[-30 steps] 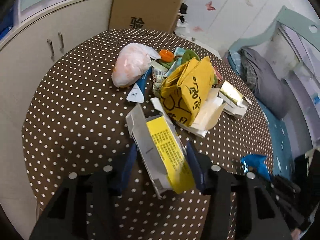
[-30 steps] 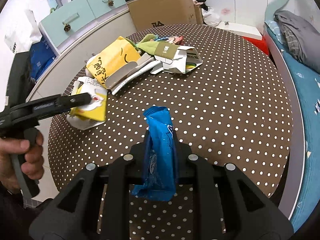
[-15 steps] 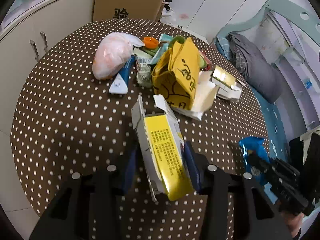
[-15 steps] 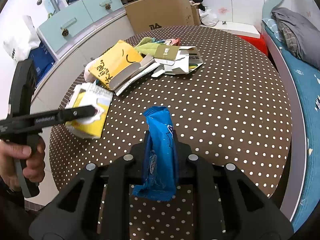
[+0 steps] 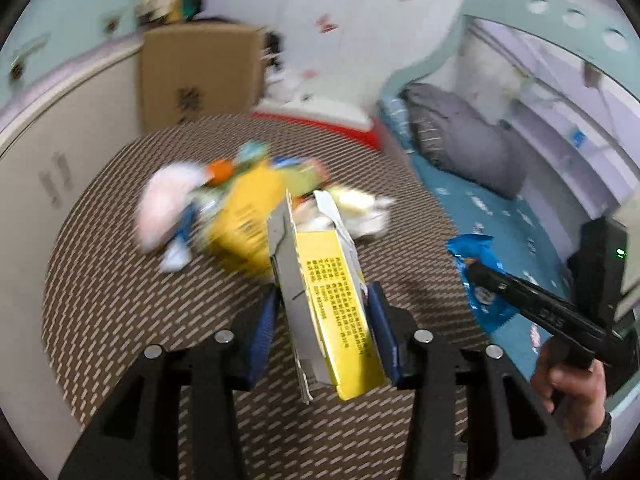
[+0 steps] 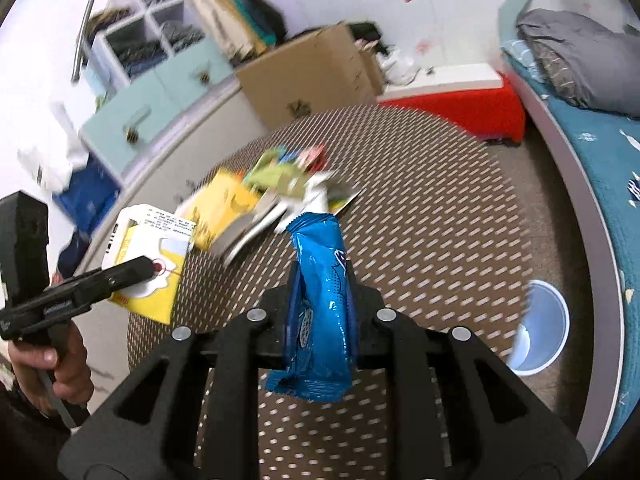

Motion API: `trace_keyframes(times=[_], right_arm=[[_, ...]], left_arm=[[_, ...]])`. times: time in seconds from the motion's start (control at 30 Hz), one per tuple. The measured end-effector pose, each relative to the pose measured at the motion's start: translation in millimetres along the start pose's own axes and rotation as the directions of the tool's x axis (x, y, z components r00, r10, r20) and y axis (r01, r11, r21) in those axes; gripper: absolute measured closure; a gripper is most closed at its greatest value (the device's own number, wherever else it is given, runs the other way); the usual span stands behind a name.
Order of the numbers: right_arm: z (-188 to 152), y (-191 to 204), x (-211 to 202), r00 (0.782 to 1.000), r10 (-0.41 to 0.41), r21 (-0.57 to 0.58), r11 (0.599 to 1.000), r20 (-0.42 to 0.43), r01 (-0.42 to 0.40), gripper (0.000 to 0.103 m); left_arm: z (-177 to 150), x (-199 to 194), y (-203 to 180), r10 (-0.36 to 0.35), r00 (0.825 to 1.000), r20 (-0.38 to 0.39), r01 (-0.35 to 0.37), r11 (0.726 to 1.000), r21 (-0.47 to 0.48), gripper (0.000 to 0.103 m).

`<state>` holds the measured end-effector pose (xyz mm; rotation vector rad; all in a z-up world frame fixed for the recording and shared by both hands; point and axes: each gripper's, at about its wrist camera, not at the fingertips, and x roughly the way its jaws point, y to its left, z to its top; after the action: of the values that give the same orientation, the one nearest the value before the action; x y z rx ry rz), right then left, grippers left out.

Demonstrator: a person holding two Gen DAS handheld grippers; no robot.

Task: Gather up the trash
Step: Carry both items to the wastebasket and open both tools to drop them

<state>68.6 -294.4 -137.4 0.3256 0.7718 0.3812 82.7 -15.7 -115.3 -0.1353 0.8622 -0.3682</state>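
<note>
My left gripper (image 5: 322,312) is shut on a flattened yellow and grey carton (image 5: 324,304), held up off the brown dotted table (image 5: 120,280). The same carton (image 6: 148,264) shows at the left of the right wrist view, pinched by the left gripper's fingers (image 6: 132,274). My right gripper (image 6: 322,280) is shut on a blue snack wrapper (image 6: 320,304) that stands up between the pads; that wrapper (image 5: 478,276) appears at the right of the left wrist view. A blurred pile of trash (image 5: 240,208) with a yellow bag and a pale plastic bag lies mid-table.
A pale blue round bin (image 6: 540,328) shows low beside the table's right edge. A cardboard box (image 6: 312,76) and cabinets (image 6: 160,96) stand behind the table. A bed (image 5: 480,208) with a grey bundle runs along the right. A hand (image 6: 48,372) grips the left tool.
Both grippers have lifted away from the table with their loads, and the views have tilted up and blurred. The blue bin has come into the right wrist view.
</note>
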Motion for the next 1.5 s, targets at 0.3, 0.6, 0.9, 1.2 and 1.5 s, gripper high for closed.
trace_keyframes(times=[0.3, 0.6, 0.9, 1.2, 1.5], right_arm=[[23.9, -130.6, -66.9, 0.971, -0.187, 0.265, 0.954, 0.146, 0.144, 0.084], [-3.3, -253.5, -60.5, 0.942, -0.332, 0.473, 0.836, 0.036, 0.277, 0.084], [-13.2, -316.1, -28.4, 0.941, -0.335, 0.561, 0.772, -0.041, 0.3, 0.083], [-23.3, -348.4, -0.6, 0.942, -0.32, 0.61, 0.727, -0.105, 0.315, 0.082], [-44.5, -367.9, 24.3, 0.944, -0.286, 0.662, 0.678, -0.165, 0.321, 0.025]], left_arm=[[50.3, 58.6, -121.4, -0.18, 0.983, -0.041, 0.185, 0.953, 0.239, 0.058], [65.0, 164.3, -239.8, -0.233, 0.945, -0.229, 0.304, 0.883, 0.358, 0.057], [48.5, 271.4, -311.4, -0.084, 0.912, -0.402, 0.282, 0.839, 0.464, 0.057], [32.1, 355.8, -343.7, 0.097, 0.844, -0.527, 0.267, 0.777, 0.571, 0.045], [50.5, 363.7, -320.4, 0.089, 0.861, -0.501, 0.215, 0.828, 0.517, 0.012]])
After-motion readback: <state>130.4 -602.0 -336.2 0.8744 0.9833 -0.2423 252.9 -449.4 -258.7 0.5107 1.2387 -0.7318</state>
